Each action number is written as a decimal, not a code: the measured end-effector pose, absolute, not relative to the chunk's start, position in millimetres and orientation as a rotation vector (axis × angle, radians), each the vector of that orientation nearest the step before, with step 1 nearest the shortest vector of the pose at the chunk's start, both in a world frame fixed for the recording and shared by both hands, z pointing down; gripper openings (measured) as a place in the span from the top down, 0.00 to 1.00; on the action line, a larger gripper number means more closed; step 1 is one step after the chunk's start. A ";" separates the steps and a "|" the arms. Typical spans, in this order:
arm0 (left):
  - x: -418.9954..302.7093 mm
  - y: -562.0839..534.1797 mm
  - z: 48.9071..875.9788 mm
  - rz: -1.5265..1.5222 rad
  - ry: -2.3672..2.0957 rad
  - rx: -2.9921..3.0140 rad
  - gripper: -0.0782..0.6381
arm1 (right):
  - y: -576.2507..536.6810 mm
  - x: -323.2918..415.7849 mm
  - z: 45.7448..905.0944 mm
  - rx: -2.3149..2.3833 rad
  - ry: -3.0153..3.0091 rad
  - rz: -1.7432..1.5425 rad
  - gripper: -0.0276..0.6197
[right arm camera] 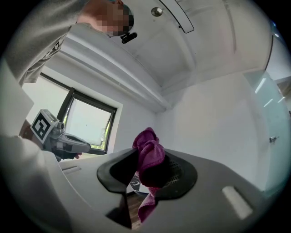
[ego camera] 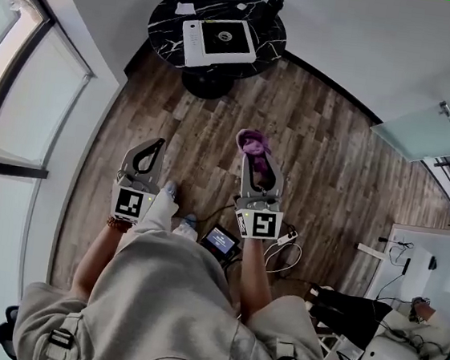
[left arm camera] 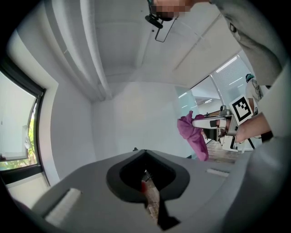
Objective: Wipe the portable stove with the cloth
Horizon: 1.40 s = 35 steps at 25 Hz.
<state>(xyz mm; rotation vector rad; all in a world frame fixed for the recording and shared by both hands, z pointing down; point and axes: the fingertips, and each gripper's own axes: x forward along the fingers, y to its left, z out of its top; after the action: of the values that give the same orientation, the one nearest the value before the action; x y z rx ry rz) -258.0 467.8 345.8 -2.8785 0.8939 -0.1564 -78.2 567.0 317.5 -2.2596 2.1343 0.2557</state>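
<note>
Head view: the portable stove (ego camera: 218, 41) lies on the round table (ego camera: 167, 15), well apart from the right gripper (ego camera: 254, 150), which pinches the cloth (ego camera: 252, 144). The left gripper (ego camera: 156, 144) is closed and empty. I think the bunched cloth may slip out while wiping.

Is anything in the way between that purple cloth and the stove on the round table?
Nothing visible is. The right gripper holds the cloth above wooden floor, and only that floor lies between it and the portable stove on the table.

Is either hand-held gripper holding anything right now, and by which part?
The right hand-held gripper pinches the purple cloth around its bunched middle, ends sticking out above and below. The left hand-held gripper is shut and empty.
</note>
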 end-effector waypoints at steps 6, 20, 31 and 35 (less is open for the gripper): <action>-223.0 406.1 360.8 -0.093 0.833 -2.906 0.90 | 514.8 -56.1 320.6 -2.333 2.113 0.244 0.76; -163.5 312.1 353.6 -0.025 0.658 -2.987 0.90 | 407.4 0.3 293.8 -2.394 2.048 0.189 0.75; -112.3 252.3 356.3 -0.039 0.764 -2.902 0.90 | 335.8 66.1 285.9 -2.228 2.088 0.220 0.75; -62.6 245.8 369.8 -0.108 0.756 -2.890 0.90 | 315.7 108.0 293.9 -2.172 2.118 0.214 0.75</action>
<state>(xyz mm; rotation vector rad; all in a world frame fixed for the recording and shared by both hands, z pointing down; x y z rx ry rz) -62.6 245.8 369.8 -2.8901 0.7560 -0.1080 108.0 315.7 293.9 -2.1722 2.1176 0.2143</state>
